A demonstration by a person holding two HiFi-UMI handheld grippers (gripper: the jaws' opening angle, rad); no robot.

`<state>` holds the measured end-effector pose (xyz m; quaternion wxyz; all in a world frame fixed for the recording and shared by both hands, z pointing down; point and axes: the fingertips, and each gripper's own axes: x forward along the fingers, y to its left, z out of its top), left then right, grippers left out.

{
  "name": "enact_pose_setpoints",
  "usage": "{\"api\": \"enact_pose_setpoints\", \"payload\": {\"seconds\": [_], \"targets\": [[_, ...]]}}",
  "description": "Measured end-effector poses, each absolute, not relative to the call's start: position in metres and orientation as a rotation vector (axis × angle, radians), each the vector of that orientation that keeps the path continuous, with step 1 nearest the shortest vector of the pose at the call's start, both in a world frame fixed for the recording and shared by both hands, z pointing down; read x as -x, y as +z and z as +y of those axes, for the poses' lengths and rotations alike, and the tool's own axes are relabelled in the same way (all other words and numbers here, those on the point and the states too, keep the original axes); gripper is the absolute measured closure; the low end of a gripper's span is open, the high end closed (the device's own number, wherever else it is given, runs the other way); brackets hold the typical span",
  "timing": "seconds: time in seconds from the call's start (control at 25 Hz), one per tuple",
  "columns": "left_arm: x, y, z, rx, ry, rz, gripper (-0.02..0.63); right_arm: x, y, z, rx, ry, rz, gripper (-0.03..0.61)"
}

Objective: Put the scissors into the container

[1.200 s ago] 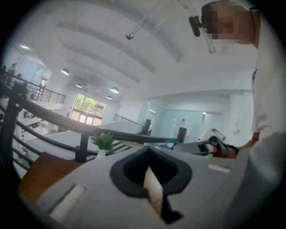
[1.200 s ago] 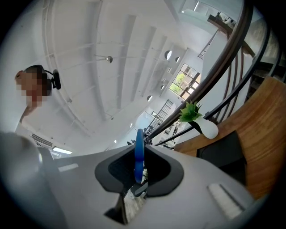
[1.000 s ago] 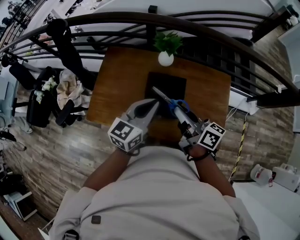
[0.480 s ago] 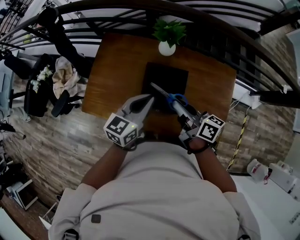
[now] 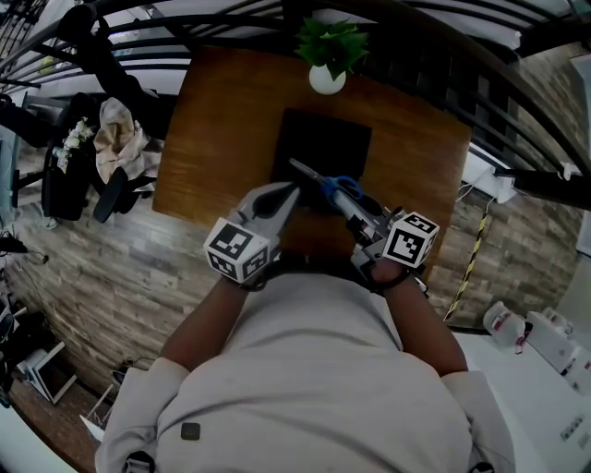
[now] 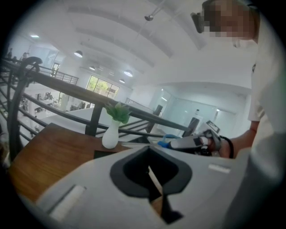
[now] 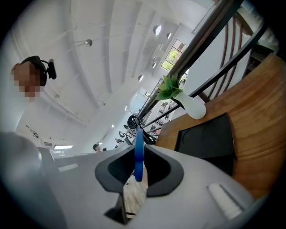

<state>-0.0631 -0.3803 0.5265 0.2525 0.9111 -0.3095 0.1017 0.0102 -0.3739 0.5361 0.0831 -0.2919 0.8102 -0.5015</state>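
The scissors point(image 5: 338, 187) have blue handles and grey blades that point up-left over the near edge of the black square container point(image 5: 323, 139) on the wooden table point(image 5: 222, 120). My right gripper point(image 5: 358, 211) is shut on the blue handle point(image 7: 139, 154); past it lies the container point(image 7: 208, 136). My left gripper point(image 5: 288, 192) hangs just left of the scissors, at the container's near-left corner, shut with nothing in it. In the left gripper view its jaws point(image 6: 150, 148) show only a thin slit, with the right gripper point(image 6: 190, 142) and the scissors point(image 6: 163, 144) beyond.
A white vase with a green plant point(image 5: 327, 76) stands at the table's far edge, behind the container. A dark curved railing point(image 5: 185, 28) runs past the table. Chairs and cloth point(image 5: 106, 152) sit on the plank floor at the left. A yellow-black pole point(image 5: 466, 268) stands at the right.
Both grippers have sunk together toward the table, the scissors still in the right one. The table and container have slid up in the head view.
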Motion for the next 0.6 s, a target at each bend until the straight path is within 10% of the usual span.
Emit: {"api": "enact_pose_setpoints", "payload": {"seconds": [0.6], "targets": [[0.047,0.601,-0.381,-2.433,0.428,-0.786,0.611,-0.016,0.615,-0.39,0.944,-1.628,2.46,0.52]]}}
